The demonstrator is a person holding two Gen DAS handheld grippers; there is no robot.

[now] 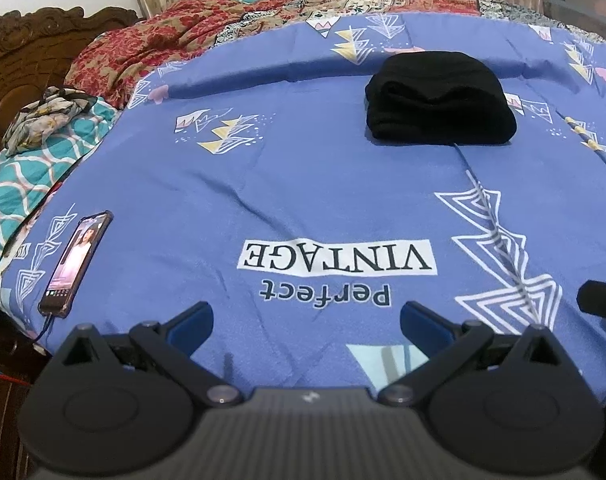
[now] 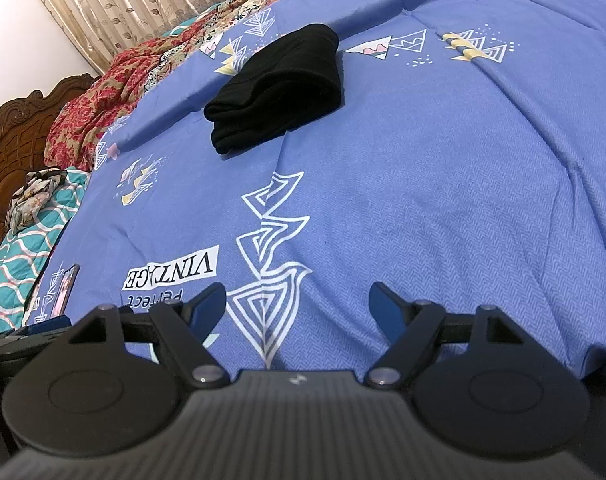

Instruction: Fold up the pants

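Black pants [image 1: 441, 100] lie folded toward the bed's far edge.
I hold left gripper [image 1: 306, 320] and right gripper [image 2: 297, 304] spread, empty, over the near edge.

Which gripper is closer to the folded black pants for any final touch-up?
Neither clearly. The black pants sit far up the blue bedsheet; left gripper and right gripper are both open, empty, set back. Slight edge: right.

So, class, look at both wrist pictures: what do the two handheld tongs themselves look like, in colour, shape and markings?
The left tongs and right tongs look alike: matte black bodies with a ribbed grey-black top bearing a small pale mark, round discs at each side, jointed black linkage arms with silvery pivot pins, and blue-faced fingers. No cables or sleeves show.
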